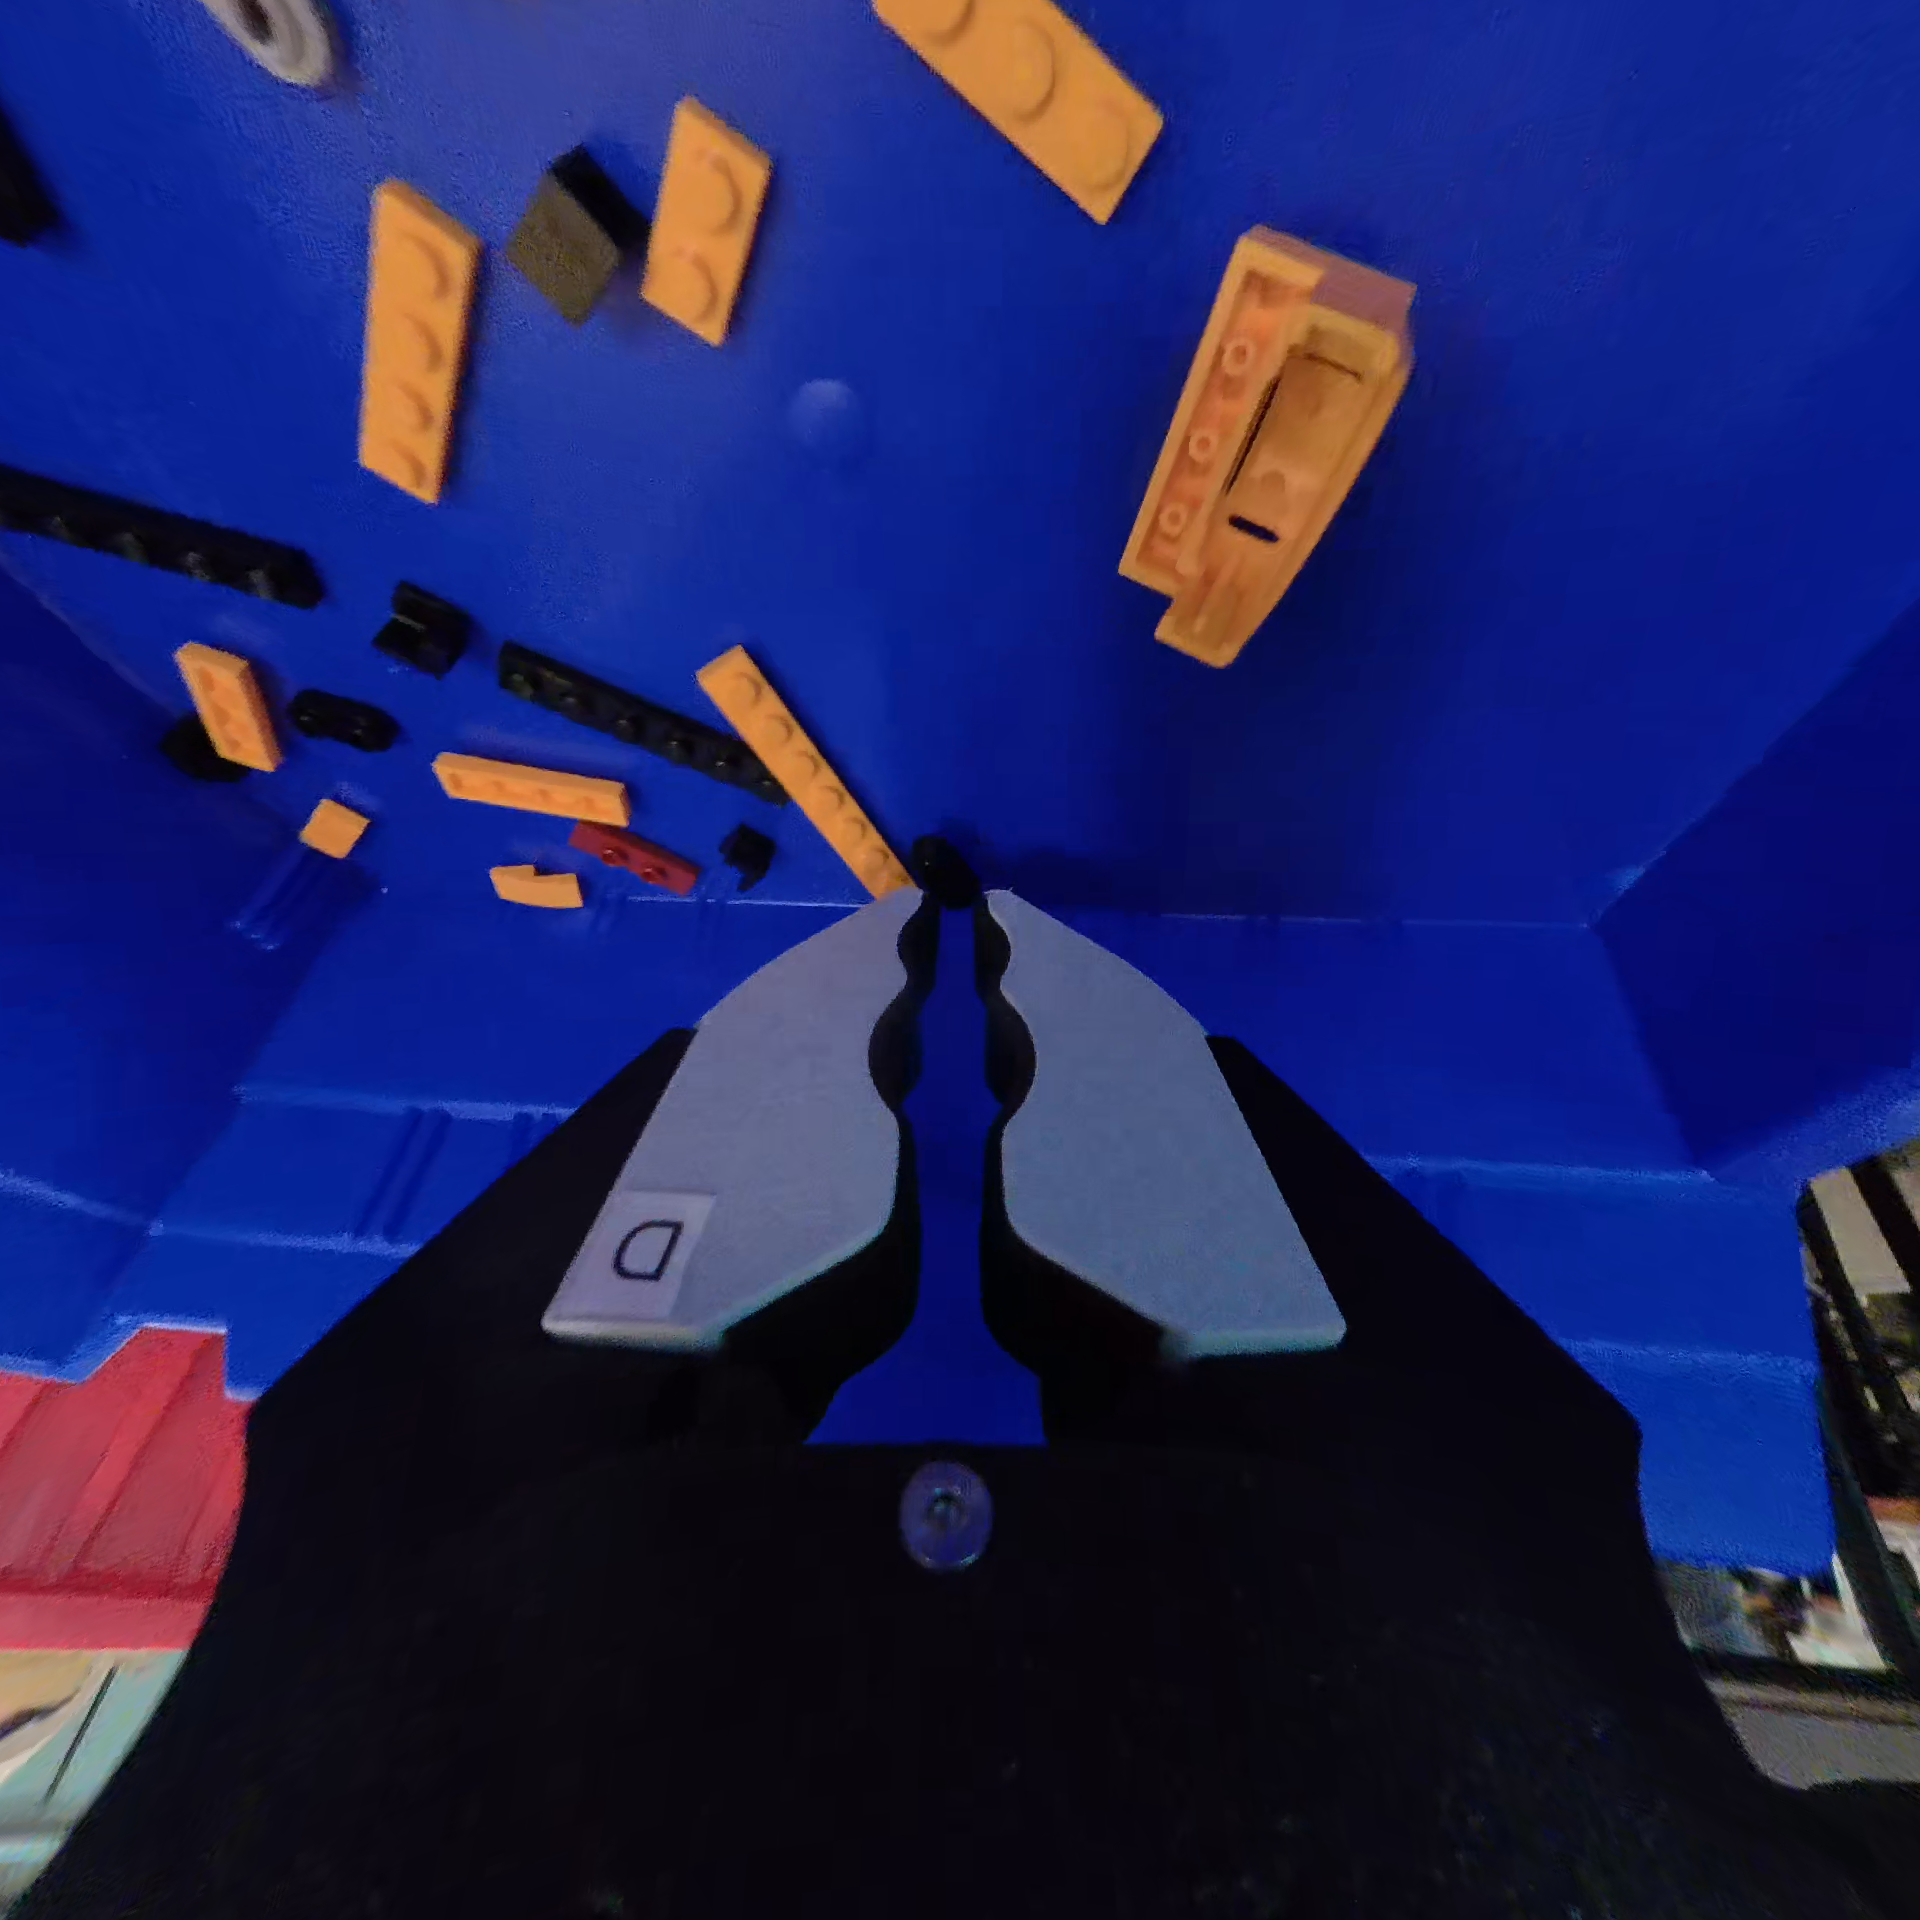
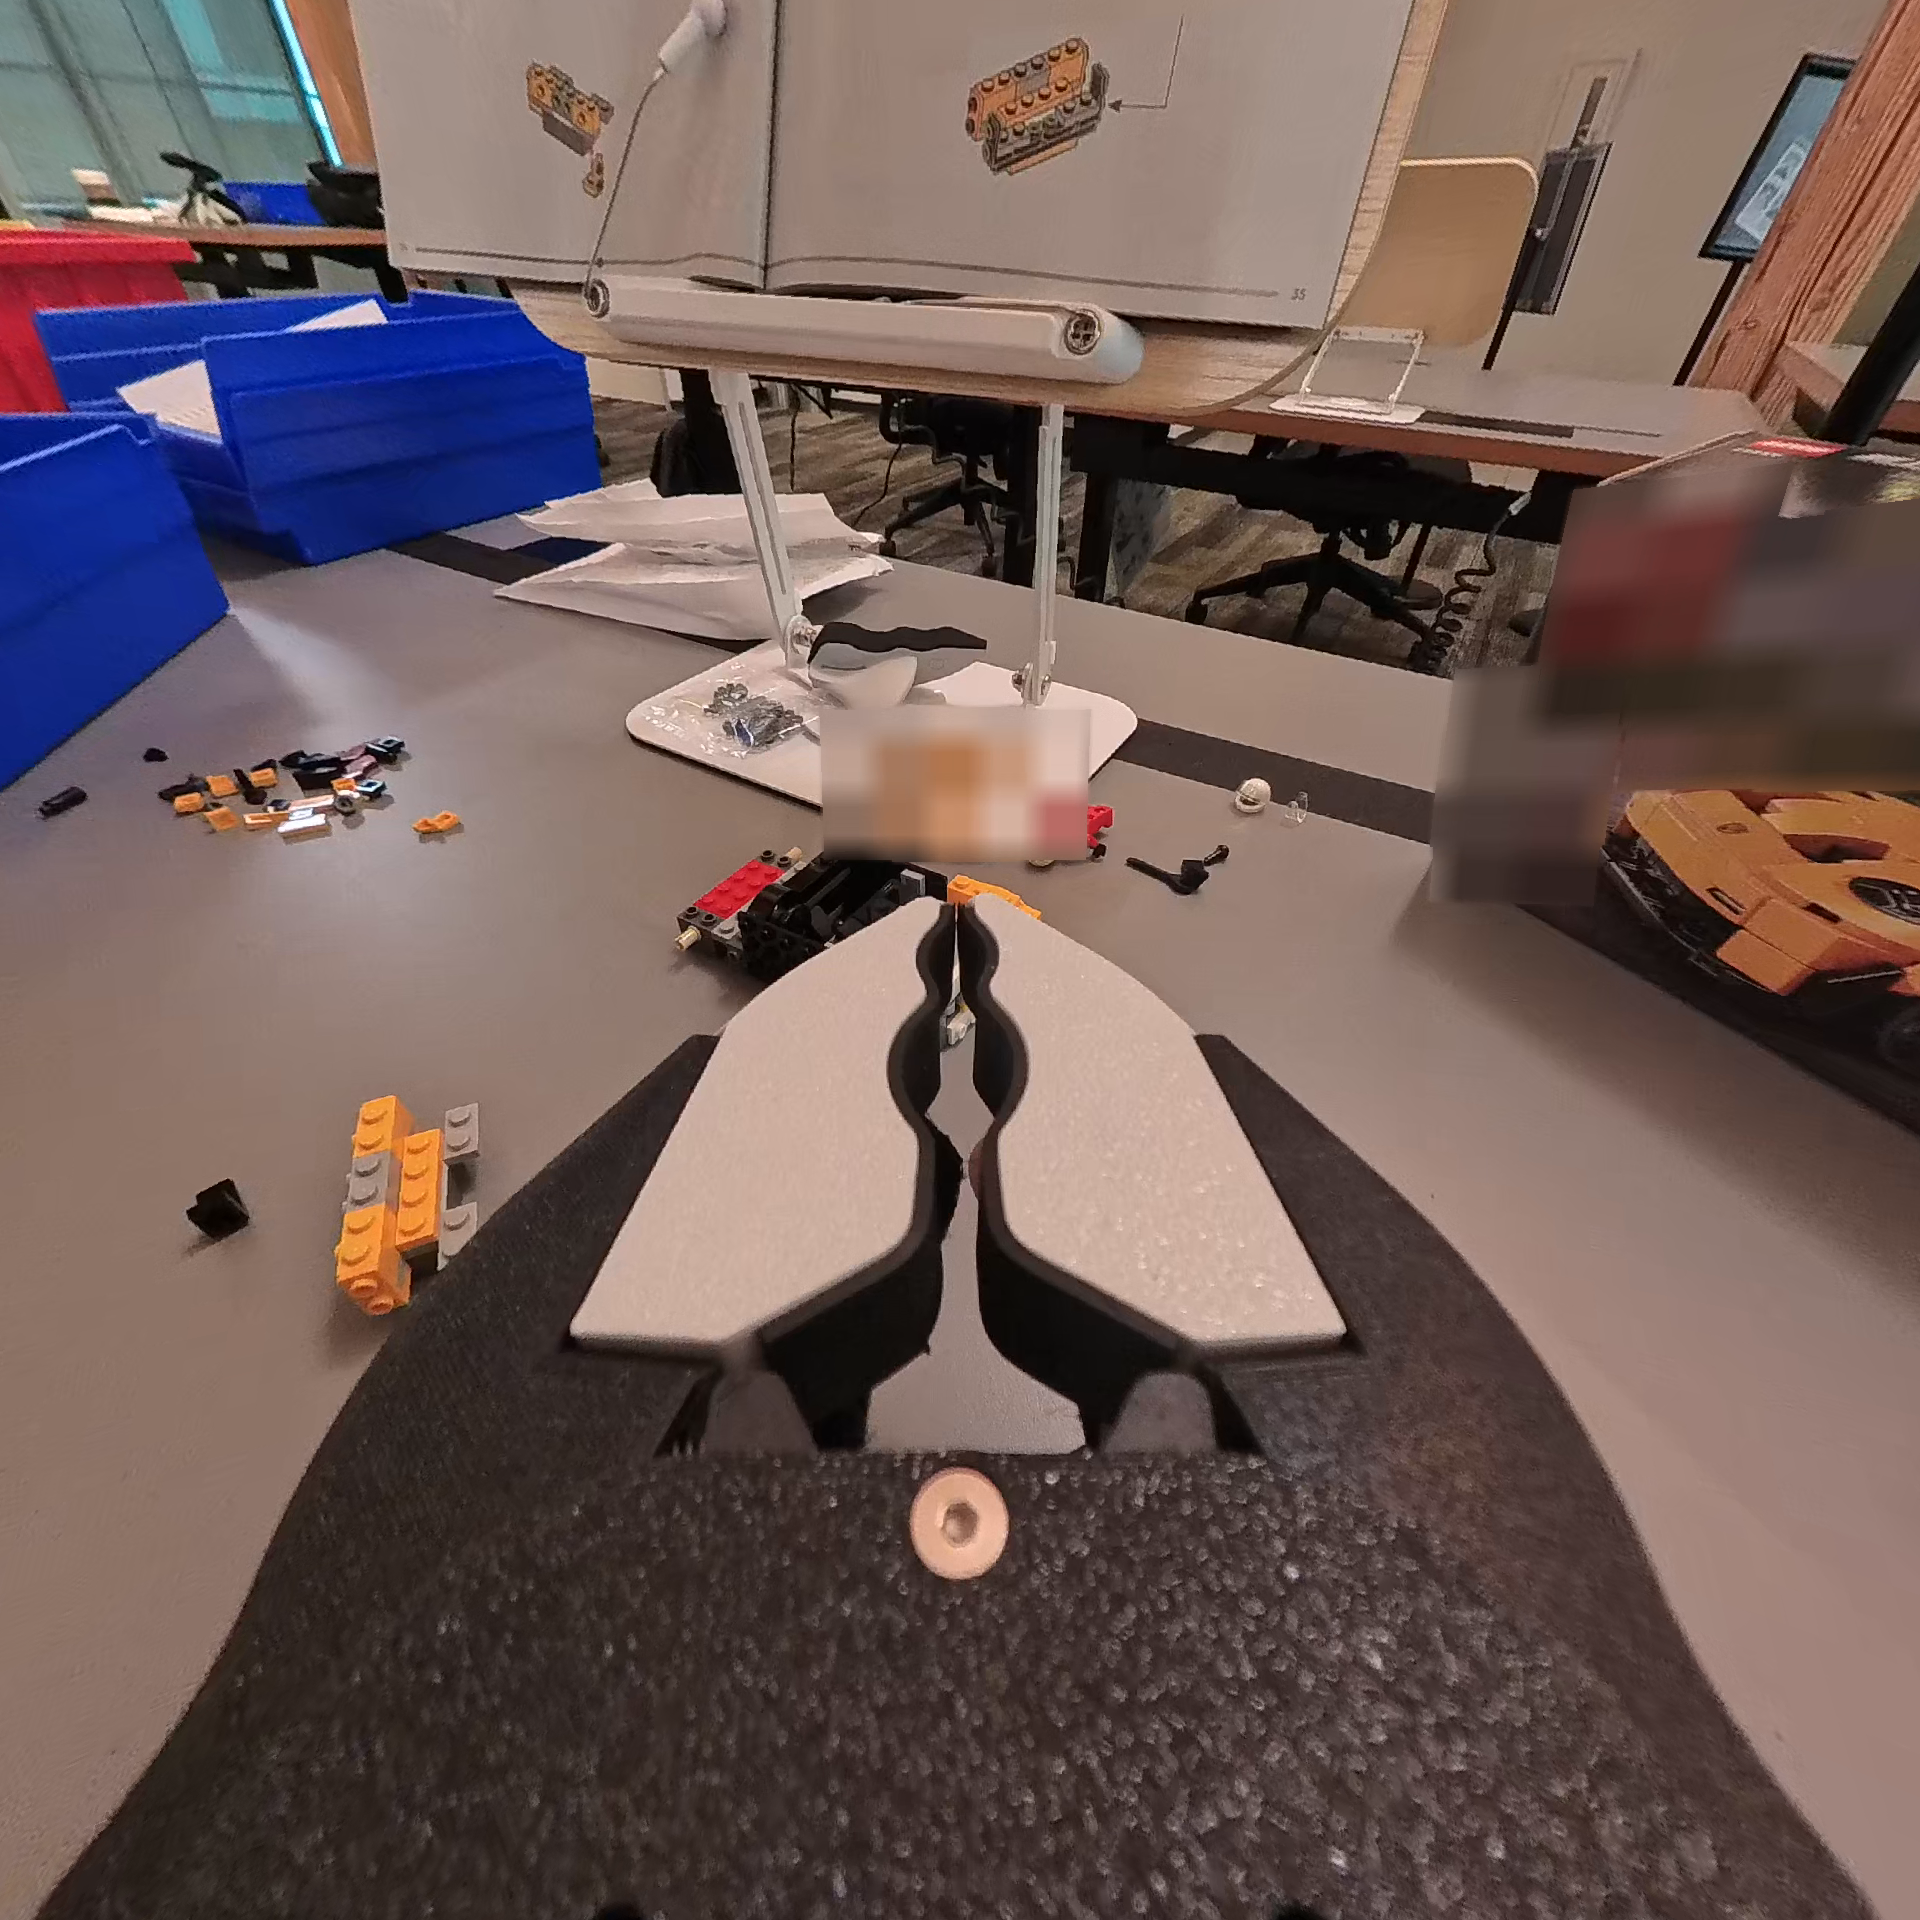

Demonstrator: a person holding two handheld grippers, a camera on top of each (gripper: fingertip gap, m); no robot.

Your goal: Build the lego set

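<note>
Step in hand: we judge a part is being fetched from the blue bin (image 1: 1351, 987).
Left gripper (image 1: 951, 902): closed on a small black piece (image 1: 943, 868) at the bin floor, beside an orange plate (image 1: 800, 764).
Right gripper (image 2: 956, 914): jaws nearly together; whether anything is held, we cannot tell.
Task's thing: black-and-red chassis (image 2: 800, 909) on the worktop (image 2: 520, 987), just beyond the right gripper.
Next move: we judge lifting the piece clear, then carrying it to the chassis.
</note>
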